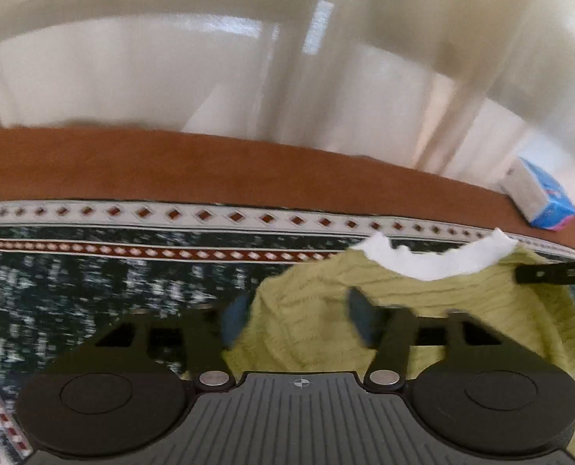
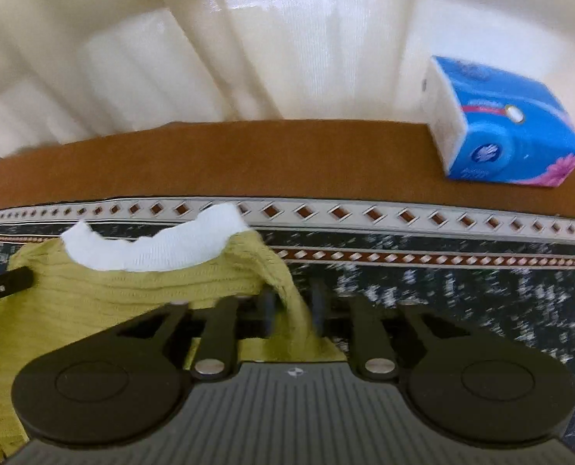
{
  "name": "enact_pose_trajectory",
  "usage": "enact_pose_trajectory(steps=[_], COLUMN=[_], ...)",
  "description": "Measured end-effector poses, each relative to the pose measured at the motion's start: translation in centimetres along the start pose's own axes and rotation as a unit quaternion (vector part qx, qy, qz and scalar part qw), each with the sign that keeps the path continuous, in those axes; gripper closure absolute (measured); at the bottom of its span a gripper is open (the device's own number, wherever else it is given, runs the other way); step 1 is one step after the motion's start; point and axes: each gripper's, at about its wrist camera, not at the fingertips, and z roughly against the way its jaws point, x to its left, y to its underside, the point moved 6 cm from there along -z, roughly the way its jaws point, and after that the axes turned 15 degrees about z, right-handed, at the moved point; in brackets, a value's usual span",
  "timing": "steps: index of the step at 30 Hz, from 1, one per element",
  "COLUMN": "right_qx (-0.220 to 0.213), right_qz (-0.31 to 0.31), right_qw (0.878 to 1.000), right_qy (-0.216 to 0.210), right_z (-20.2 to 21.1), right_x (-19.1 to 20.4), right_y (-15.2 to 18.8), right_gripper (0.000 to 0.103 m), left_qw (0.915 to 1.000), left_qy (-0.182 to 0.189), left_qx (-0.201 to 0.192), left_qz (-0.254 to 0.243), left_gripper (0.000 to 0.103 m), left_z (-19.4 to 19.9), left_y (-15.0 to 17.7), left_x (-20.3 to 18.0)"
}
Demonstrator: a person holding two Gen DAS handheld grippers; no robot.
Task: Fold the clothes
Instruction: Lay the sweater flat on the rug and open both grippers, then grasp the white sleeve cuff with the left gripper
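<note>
A yellow-green knitted sweater point(image 1: 442, 310) with a white collar point(image 1: 434, 259) lies on the patterned cloth. My left gripper point(image 1: 298, 321) stands open and wide, with the sweater's left shoulder edge between its blue pads and no pad pressing on it. In the right wrist view the same sweater point(image 2: 132, 294) and collar point(image 2: 159, 248) lie to the left. My right gripper point(image 2: 293, 310) is partly open astride a raised fold at the sweater's right shoulder, and the pads do not clamp it. Each gripper's black finger shows at the edge of the other's view.
A dark patterned cloth point(image 1: 93, 279) with a diamond border covers a brown table point(image 1: 210, 166). A blue tissue box point(image 2: 508, 128) stands at the table's far right edge. Cream curtains point(image 2: 287, 58) hang right behind the table.
</note>
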Motion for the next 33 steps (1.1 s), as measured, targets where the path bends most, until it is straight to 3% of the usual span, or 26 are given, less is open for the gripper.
enact_pose_trajectory(steps=[1,2,9,13,18,25,29,33], right_qx=[-0.003,-0.015,-0.116,-0.144,-0.138,-0.071,-0.042,-0.022], right_qz=[0.002,0.0,-0.028,-0.029,-0.005,0.017,0.012,0.024], right_qw=[1.0,1.0,0.993,0.989,0.99,0.995,0.992,0.985], right_qy=[0.014,0.016,0.01,0.002,-0.014,-0.069,-0.122,-0.168], right_z=[0.4,1.0,9.5,14.0,16.8,15.5,13.8,12.1], right_x=[-0.3,-0.8,-3.4,-4.6,-5.2,-5.8,-6.3,-6.1], right_y=[-0.1,-0.3,0.4,2.7,7.0,15.4,18.7,20.6], right_gripper=[0.054,0.05,0.045,0.045,0.045,0.045,0.048,0.052], left_qw=[1.0,0.9999,0.9975,0.9974,0.9955,0.9901,0.9918,0.9934], left_qy=[-0.002,0.0,0.003,0.024,0.07,0.114,0.089,0.074], left_qx=[-0.007,-0.014,-0.069,-0.068,-0.033,0.053,0.08,0.086], left_qz=[0.002,0.006,0.016,-0.008,-0.055,-0.063,-0.045,-0.014], left_gripper=[0.022,0.022,0.016,0.016,0.016,0.016,0.016,0.016], left_z=[0.5,1.2,6.8,9.5,12.0,12.8,11.7,11.2], left_y=[-0.3,-0.6,-2.4,-1.5,4.5,17.1,22.2,24.2], left_x=[0.1,0.3,0.3,-2.2,-7.6,-14.8,-17.3,-18.8])
